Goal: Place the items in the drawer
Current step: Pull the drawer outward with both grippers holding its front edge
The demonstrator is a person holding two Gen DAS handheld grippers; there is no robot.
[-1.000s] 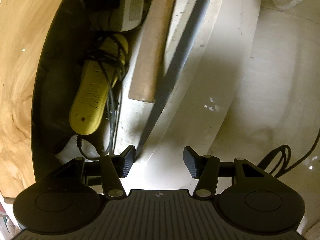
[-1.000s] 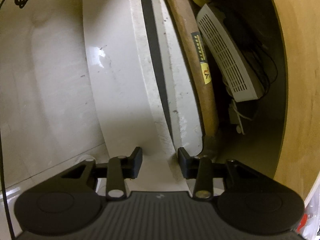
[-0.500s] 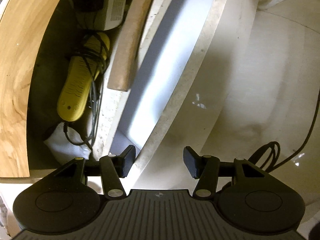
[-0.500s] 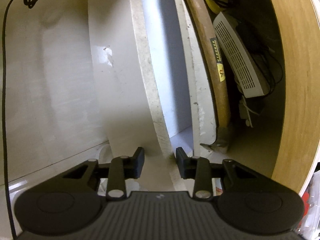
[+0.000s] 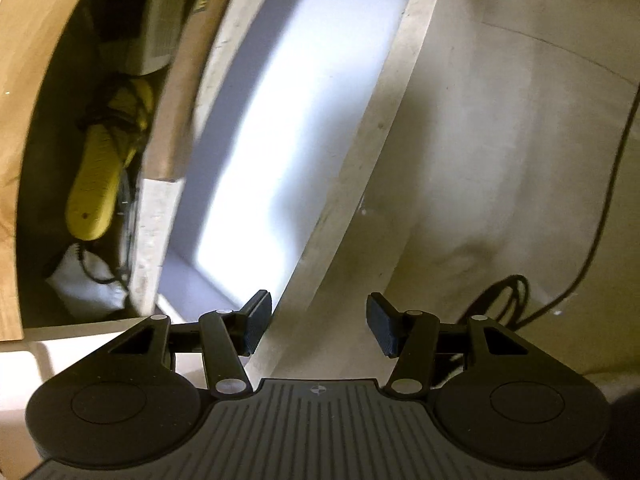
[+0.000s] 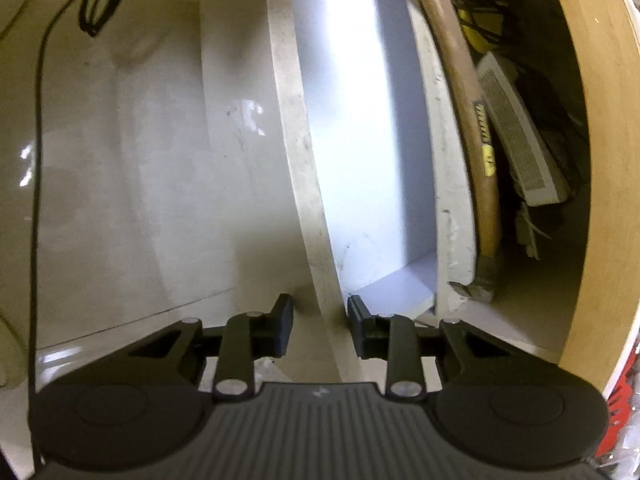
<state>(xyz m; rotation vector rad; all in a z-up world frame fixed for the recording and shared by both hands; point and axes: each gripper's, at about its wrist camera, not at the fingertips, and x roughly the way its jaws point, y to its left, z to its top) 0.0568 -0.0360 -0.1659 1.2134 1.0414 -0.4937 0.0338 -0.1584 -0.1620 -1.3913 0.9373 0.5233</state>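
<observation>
A white drawer stands partly open. Its front panel edge (image 5: 372,128) (image 6: 296,148) runs up each view, with the bright empty drawer inside (image 5: 280,128) (image 6: 360,140) beside it. My left gripper (image 5: 316,326) is open and straddles the panel's lower end. My right gripper (image 6: 320,326) is open, one finger on each side of the panel edge; I cannot tell if the pads touch it. On the desk behind lie a wooden-handled hammer (image 5: 184,92) (image 6: 472,128), a yellow device with black cord (image 5: 100,184) and a white router (image 6: 520,144).
A wooden board (image 5: 24,92) (image 6: 592,160) bounds the desk behind the items. A black cable (image 5: 592,240) (image 6: 96,4) lies on the white floor in front of the drawer. A small white adapter (image 5: 84,280) sits below the yellow device.
The drawer has slid out: the gap behind its front panel widened from a dark slit to a broad bright opening. Both grippers moved back with the panel.
</observation>
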